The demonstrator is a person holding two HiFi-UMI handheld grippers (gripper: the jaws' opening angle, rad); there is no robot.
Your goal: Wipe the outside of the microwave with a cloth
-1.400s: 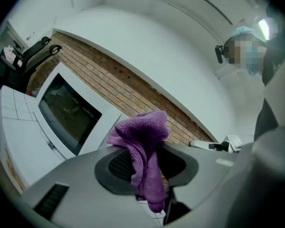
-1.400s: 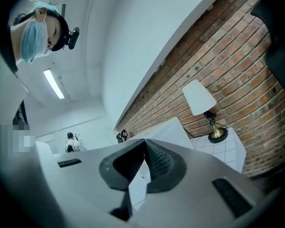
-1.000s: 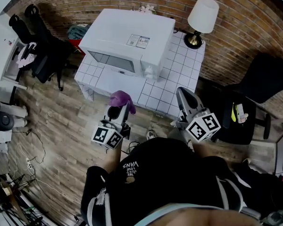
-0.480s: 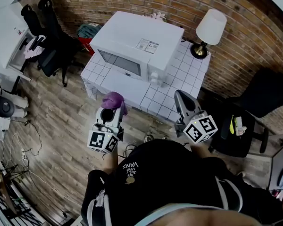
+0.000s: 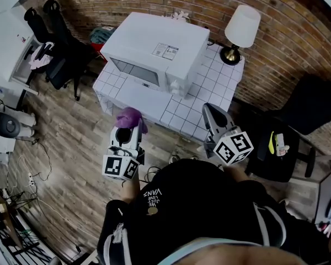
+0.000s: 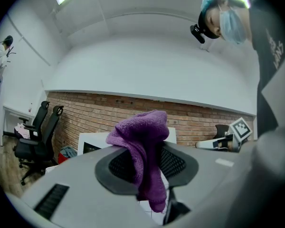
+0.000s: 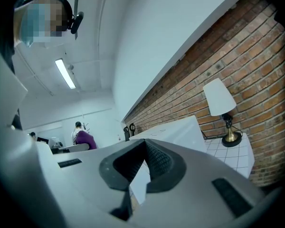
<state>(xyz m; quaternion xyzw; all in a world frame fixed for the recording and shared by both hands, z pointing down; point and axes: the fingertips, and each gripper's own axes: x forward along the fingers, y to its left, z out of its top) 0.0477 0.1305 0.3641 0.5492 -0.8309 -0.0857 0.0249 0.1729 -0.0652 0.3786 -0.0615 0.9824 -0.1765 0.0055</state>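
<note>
Little change over the last second: the left gripper [image 5: 129, 128] drifted a touch left, jaws clamped on the purple cloth [image 5: 129, 116]. The cloth hangs at the near edge of the tiled table [image 5: 209, 87], still short of the microwave [image 5: 154, 46]. The right gripper [image 5: 212, 112] idles by the table's near right side, jaws together, empty. No contact yet, so we judge wiping hasn't started. Next we'd push the cloth far, onto the door face.
</note>
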